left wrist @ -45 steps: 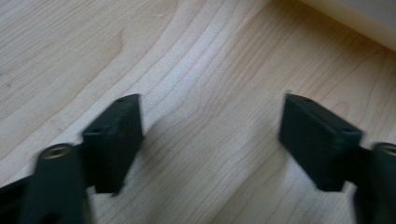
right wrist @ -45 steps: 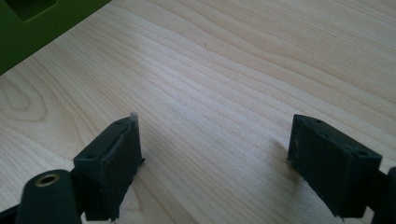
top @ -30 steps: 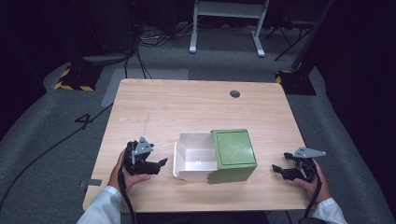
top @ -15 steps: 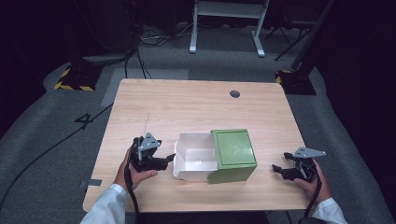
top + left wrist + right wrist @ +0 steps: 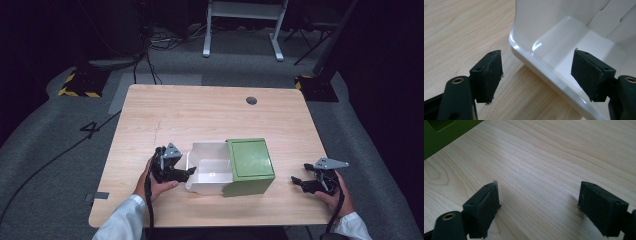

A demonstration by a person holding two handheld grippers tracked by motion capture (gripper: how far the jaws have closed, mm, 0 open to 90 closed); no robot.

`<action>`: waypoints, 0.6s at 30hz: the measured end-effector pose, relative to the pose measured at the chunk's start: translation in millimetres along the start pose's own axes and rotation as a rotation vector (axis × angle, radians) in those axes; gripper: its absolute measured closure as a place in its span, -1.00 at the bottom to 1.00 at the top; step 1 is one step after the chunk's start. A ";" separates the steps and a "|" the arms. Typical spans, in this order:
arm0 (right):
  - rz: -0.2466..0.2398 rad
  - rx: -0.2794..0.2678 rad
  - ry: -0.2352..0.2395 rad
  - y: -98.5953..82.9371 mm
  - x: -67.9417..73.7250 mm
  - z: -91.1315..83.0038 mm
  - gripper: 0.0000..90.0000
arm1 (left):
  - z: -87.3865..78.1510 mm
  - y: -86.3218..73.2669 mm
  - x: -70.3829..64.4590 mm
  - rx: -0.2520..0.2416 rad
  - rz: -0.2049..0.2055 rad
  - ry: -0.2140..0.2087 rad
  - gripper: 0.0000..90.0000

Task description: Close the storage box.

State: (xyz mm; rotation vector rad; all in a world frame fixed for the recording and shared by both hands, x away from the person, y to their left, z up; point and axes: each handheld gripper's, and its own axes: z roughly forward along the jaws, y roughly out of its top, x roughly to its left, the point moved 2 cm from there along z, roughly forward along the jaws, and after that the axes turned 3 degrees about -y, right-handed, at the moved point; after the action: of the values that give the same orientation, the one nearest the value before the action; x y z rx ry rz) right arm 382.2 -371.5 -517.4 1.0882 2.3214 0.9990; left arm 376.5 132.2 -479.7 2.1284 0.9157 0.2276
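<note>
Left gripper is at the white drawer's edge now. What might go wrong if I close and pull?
1. The left gripper stands open astride the white drawer's glossy, rounded rim; the pads may slip off it.
2. The green sleeve lies unheld, with the right gripper open and apart from it on the table, so pulling might drag the whole box along.

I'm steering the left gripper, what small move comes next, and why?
Probably ease the left gripper forward and close on the tray rim: its fingers are open, straddling that rim, not yet touching it. The right gripper waits beside the green box.
</note>
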 end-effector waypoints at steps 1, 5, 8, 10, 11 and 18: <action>0.000 0.000 0.000 0.0 0.0 0.0 -0.62 | 1.8 -1.2 0.6 0.002 -0.011 -0.011 -0.43; -0.001 0.000 0.000 0.0 0.0 0.0 -0.62 | 10.4 -5.2 0.0 0.028 -0.022 -0.040 -0.32; -0.001 0.000 0.000 0.0 0.0 0.0 -0.62 | 15.3 -5.6 -2.6 0.048 -0.005 -0.025 -0.16; -0.001 0.000 0.000 0.0 0.0 0.0 -0.62 | 16.7 -5.2 -3.3 0.047 -0.018 -0.015 -0.11; 0.000 0.000 0.000 0.0 0.0 0.0 -0.62 | 17.2 -4.9 -3.6 0.041 -0.029 -0.009 -0.07; 0.000 0.000 0.000 0.0 0.0 0.0 -0.62 | 25.4 2.0 -10.9 0.045 -0.055 0.027 0.03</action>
State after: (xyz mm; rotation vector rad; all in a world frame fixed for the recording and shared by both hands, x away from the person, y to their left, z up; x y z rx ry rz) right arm 382.2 -371.5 -517.4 1.0876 2.3215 0.9992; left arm 380.8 108.7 -493.8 2.1428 1.0018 0.2100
